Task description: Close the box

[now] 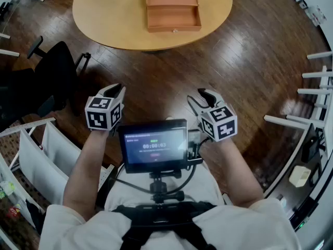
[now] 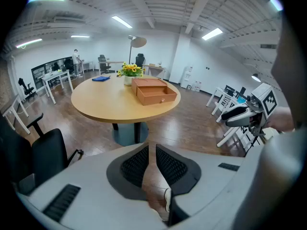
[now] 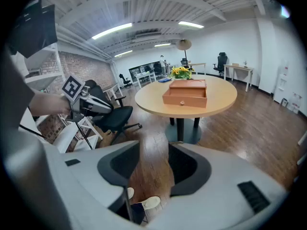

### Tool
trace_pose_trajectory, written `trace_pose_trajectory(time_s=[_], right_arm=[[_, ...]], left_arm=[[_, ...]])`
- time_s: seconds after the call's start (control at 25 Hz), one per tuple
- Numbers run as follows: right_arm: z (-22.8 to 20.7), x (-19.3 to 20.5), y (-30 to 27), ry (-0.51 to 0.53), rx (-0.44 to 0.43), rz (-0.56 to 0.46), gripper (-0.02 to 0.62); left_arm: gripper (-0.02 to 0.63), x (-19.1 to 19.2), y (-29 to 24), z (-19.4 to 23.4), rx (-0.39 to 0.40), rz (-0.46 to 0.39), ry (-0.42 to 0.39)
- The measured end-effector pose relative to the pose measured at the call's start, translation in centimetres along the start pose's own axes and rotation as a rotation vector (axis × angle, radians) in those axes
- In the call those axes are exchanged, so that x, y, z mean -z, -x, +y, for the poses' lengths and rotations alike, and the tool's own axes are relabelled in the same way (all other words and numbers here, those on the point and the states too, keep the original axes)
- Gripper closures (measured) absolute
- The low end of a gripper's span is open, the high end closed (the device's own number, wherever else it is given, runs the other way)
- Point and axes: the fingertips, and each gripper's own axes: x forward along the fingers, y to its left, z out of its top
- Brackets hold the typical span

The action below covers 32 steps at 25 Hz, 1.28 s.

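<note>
A wooden box (image 1: 173, 8) lies open on the round wooden table (image 1: 104, 14), its lid folded back and a small knob on its near side. It also shows far ahead as the box (image 2: 153, 91) in the left gripper view and the box (image 3: 186, 93) in the right gripper view. Both grippers hang over the floor well short of the table. My left gripper (image 1: 112, 95) is shut with nothing between its jaws (image 2: 149, 147). My right gripper (image 1: 205, 98) stands open and empty (image 3: 153, 147). Each sees the other: right gripper (image 2: 244, 114), left gripper (image 3: 86, 104).
A small screen (image 1: 153, 146) is mounted on the person's chest rig between the arms. A black office chair (image 1: 47, 82) stands at the left and white racks (image 1: 41, 150) at the lower left. White chairs (image 1: 312, 72) line the right. Yellow flowers (image 2: 129, 71) stand behind the box.
</note>
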Motion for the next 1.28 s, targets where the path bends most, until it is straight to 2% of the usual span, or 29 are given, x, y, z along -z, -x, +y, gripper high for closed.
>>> trace_pose_trajectory(time_s=[0.16, 0.36, 0.6, 0.72, 0.88, 1.08, 1.28], right_arm=[[0.3, -0.1, -0.1, 0.011, -0.013, 0.002, 0.399], [-1.7, -1.3, -2.1, 0.006, -0.035, 0.014, 0.399], [-2.1, -1.3, -1.8, -0.001, -0.022, -0.002, 0.399], [-2.8, -2.9, -3.5, -0.008, 0.001, -0.003, 0.399], [-4.4, -6.0, -6.0, -0.046, 0.067, -0.009, 0.399], [-5.4, -8.7, -7.7, -0.092, 0.122, -0.022, 0.399], [-6.9, -11.6, -11.5, -0.167, 0.170, -0.003, 0.399]], left_arm=[[0.557, -0.1, 0.4, 0.4, -0.016, -0.004, 0.006], [0.557, -2.0, -1.4, 1.8, -0.041, 0.002, 0.010], [0.557, -4.6, -1.4, 1.3, -0.007, -0.014, -0.076], [0.558, -8.0, -3.8, 2.6, 0.052, -0.025, -0.158], [0.557, -13.7, -9.0, 4.9, 0.168, -0.016, -0.262], [0.557, -20.6, -14.0, 5.0, 0.291, -0.005, -0.428], [0.557, -25.9, -21.8, 5.2, 0.436, 0.050, -0.590]])
